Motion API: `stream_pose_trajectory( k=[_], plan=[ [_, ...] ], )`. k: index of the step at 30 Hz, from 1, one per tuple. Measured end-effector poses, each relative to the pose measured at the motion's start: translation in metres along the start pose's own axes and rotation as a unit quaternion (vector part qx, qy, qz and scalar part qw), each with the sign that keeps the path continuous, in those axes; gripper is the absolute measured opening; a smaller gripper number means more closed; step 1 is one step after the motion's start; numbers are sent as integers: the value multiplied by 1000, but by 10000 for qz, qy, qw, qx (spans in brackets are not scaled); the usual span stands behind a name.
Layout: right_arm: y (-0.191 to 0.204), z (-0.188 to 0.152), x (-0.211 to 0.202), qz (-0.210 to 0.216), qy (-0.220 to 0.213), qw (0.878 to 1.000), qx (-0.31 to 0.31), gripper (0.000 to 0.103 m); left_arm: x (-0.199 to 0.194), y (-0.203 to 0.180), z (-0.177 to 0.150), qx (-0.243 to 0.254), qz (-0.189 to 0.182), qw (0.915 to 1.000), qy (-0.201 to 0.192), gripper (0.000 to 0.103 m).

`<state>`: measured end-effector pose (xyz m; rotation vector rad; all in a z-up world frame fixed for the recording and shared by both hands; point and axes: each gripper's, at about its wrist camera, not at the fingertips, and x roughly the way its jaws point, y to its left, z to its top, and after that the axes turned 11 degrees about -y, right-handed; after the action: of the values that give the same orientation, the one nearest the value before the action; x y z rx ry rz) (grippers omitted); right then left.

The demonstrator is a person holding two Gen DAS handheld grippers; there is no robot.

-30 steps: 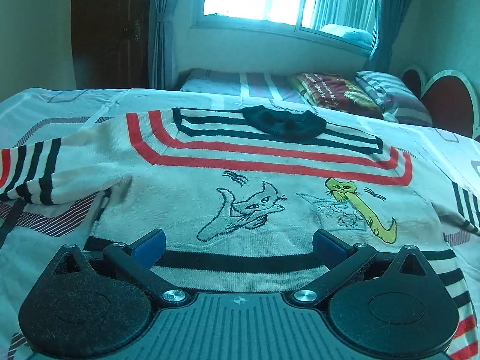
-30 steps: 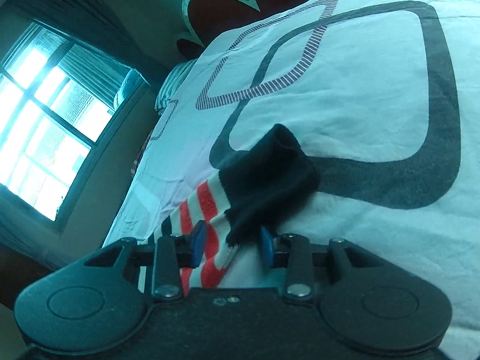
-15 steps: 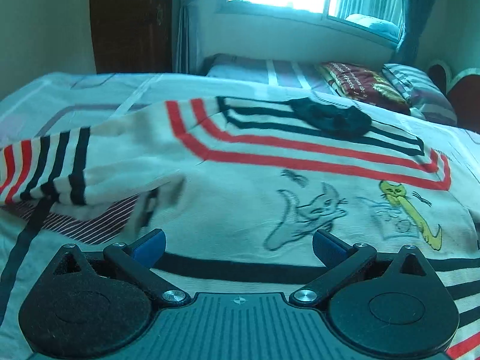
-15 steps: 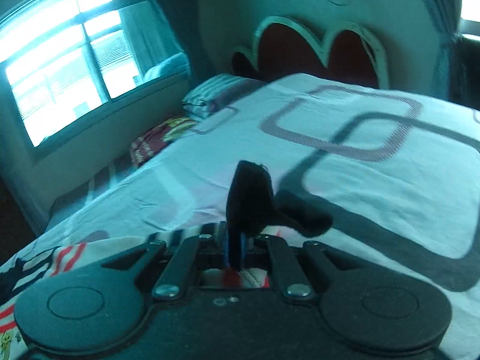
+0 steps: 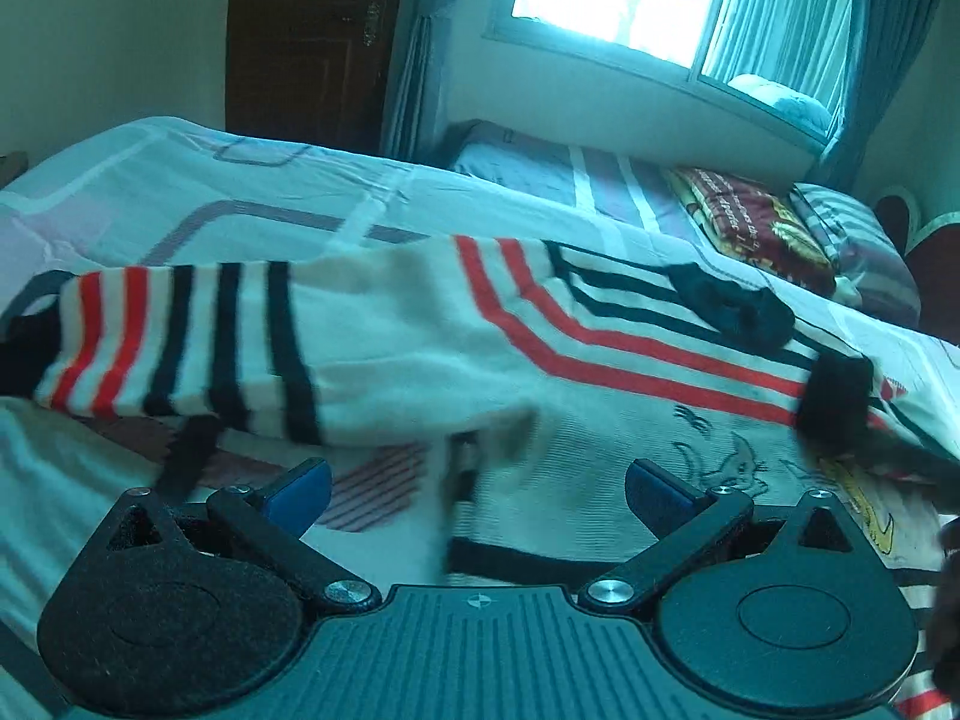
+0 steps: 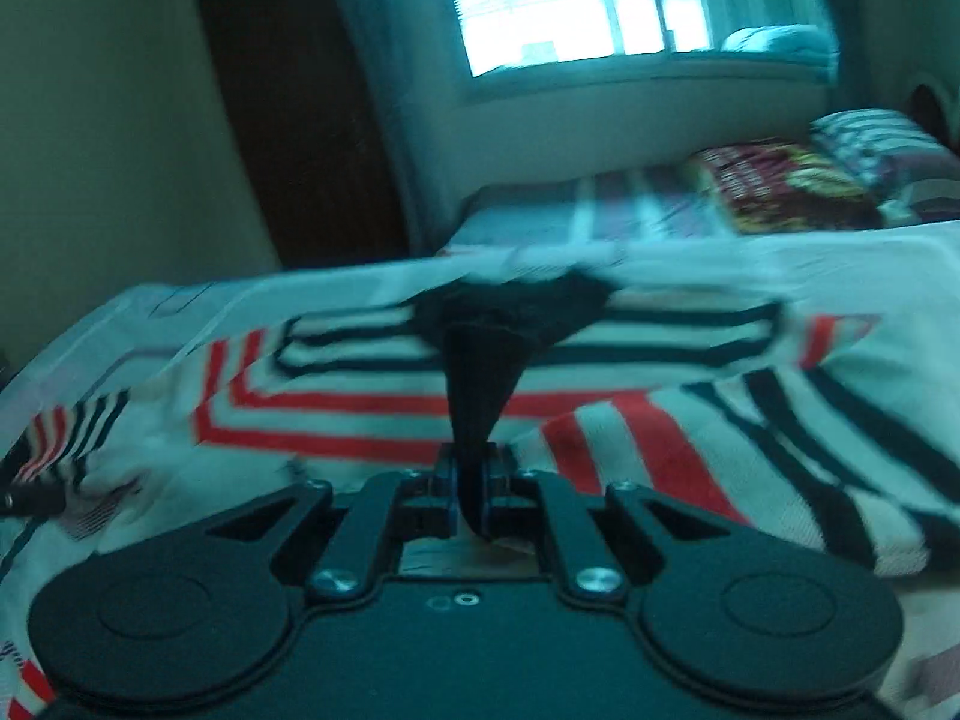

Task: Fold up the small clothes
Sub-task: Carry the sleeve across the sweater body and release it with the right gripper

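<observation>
The small sweater (image 5: 540, 360) lies spread front-up on the bed (image 5: 180, 180), cream with red and black stripes and cartoon cats on the chest, and it fills most of what lies ahead of both sets of fingers. The right gripper (image 6: 474, 495) is clenched on the black cuff (image 6: 477, 414) of one sleeve: the dark fabric rises straight out from between its blue pads, and the striped sleeve (image 6: 780, 450) trails off to the right of the fingers, draped over the body of the sweater. Holding it by the cuff seems meant to carry the whole sleeve across the chest in one sweep, so that it folds at the shoulder; the black collar (image 6: 516, 300) sits straight ahead beyond the fingertips. In the left wrist view that same cuff shows as a dark block far to the right of the fingers, above the cats. The left gripper (image 5: 477, 489) is released, its jaws spread wide and holding nothing, low over the sweater's edge near the hem. The other sleeve (image 5: 180, 342) stretches out flat ahead and to the left of its fingers, so it looks placed to take that sleeve for the matching fold, though the picture is blurred there.
</observation>
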<state>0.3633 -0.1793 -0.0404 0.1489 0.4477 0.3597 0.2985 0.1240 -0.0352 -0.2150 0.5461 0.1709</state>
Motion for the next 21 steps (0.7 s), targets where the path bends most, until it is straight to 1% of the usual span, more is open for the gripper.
stream_pose_trajectory(
  k=[3, 5, 6, 7, 8, 9, 10, 12, 15, 16, 18, 19, 20, 21],
  plan=[
    [33, -15, 12, 253, 176, 9995, 91, 8, -2, 19, 1, -39, 90, 9999, 20, 103],
    [46, -26, 21, 212, 308, 9993, -9, 8, -2, 28, 0, -160, 117, 9998, 3, 103],
    [49, -29, 22, 212, 263, 9994, -54, 10, -1, 32, 0, -206, 120, 9997, 6, 103],
    [51, -30, 21, 267, 208, 9993, -142, 16, 1, 34, 0, -255, 92, 9996, 1, 103],
    [53, -31, 20, 310, 200, 9991, -223, 18, 3, 34, -1, -322, 37, 9995, -11, 103],
    [54, -32, 18, 406, 210, 9984, -319, 29, 7, 32, 0, -393, -51, 9992, -12, 103],
    [56, -32, 17, 495, 231, 9975, -438, 35, 11, 27, -1, -425, -161, 9990, -1, 103],
    [58, -31, 11, 431, 88, 9972, -606, 35, 23, 10, 1, -463, -396, 9981, 31, 103],
    [50, -27, -10, 283, -47, 9981, -538, 35, 38, -21, 2, -635, -855, 9943, 98, 103],
    [46, -26, -19, 204, -122, 9983, -526, 35, 44, -32, 2, -717, -1045, 9918, 147, 103],
    [32, -24, -34, 52, -225, 9989, -409, 34, 59, -50, -1, -1037, -1444, 9835, 348, 101],
    [24, -22, -44, -39, -261, 9992, -310, 34, 66, -59, -3, -1205, -1619, 9784, 455, 86],
    [16, -21, -52, -128, -302, 9992, -207, 35, 72, -68, -7, -1343, -1737, 9739, 578, 80],
    [5, -20, -58, -210, -336, 9992, -73, 35, 80, -76, -10, -1470, -1814, 9701, 659, 78]
  ],
)
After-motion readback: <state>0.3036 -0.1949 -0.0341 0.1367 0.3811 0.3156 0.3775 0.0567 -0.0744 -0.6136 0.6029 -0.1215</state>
